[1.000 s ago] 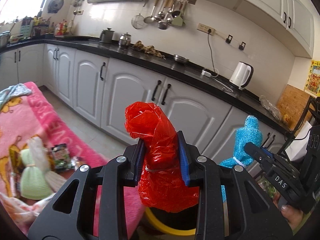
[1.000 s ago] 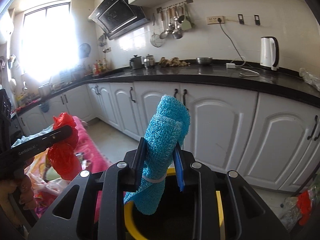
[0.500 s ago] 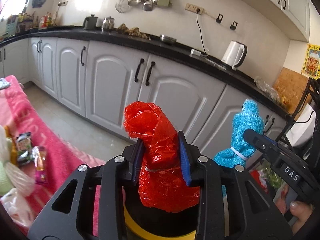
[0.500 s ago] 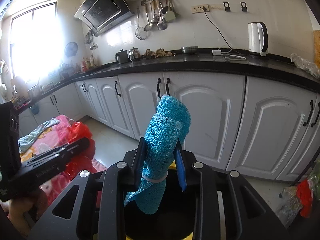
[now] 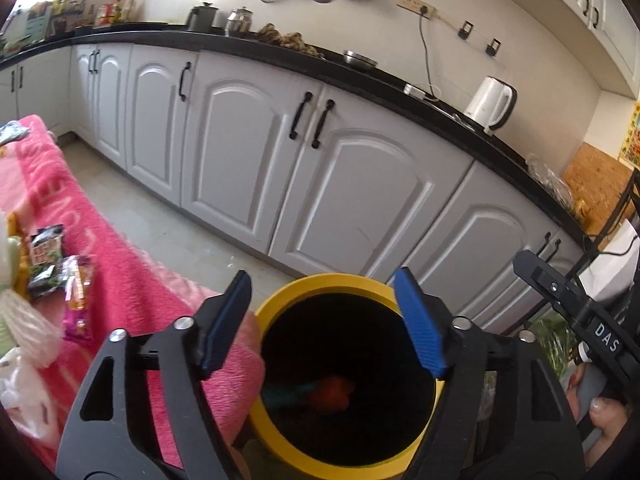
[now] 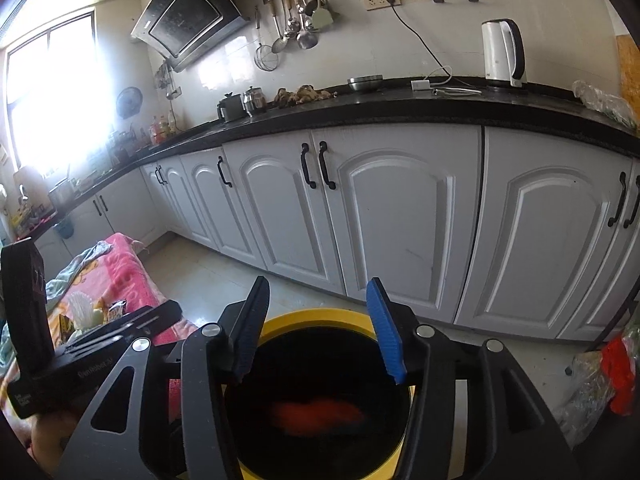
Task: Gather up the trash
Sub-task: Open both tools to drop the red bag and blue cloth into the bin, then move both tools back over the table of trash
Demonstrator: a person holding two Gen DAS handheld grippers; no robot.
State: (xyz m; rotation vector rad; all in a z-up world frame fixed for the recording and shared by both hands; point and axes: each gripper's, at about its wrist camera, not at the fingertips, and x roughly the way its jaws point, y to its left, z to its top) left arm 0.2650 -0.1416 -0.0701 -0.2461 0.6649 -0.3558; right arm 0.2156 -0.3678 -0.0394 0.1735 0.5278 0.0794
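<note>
A yellow-rimmed bin (image 5: pixel 280 436) with a dark inside stands right under both grippers. The red plastic bundle (image 5: pixel 332 394) and the blue mesh bundle (image 5: pixel 282 398) lie blurred at its bottom; in the right wrist view the red plastic bundle (image 6: pixel 320 410) shows deep inside the bin (image 6: pixel 316 316). My left gripper (image 5: pixel 324 320) hangs over the bin mouth, jaws opening, nothing between them. My right gripper (image 6: pixel 318 328) is also above the bin, jaws opening and empty. Each gripper shows at the edge of the other's view.
A pink blanket (image 5: pixel 120 264) on the left carries snack wrappers (image 5: pixel 48 256), a white bag and other litter. White cabinets (image 5: pixel 340 184) under a black counter run behind the bin. A bag of red and clear rubbish (image 6: pixel 608 376) lies on the floor at right.
Both grippers let go: the red bundle left the left jaws and the blue mesh bundle left the right jaws, and both now lie in the bin. Both grippers sank toward the bin.
</note>
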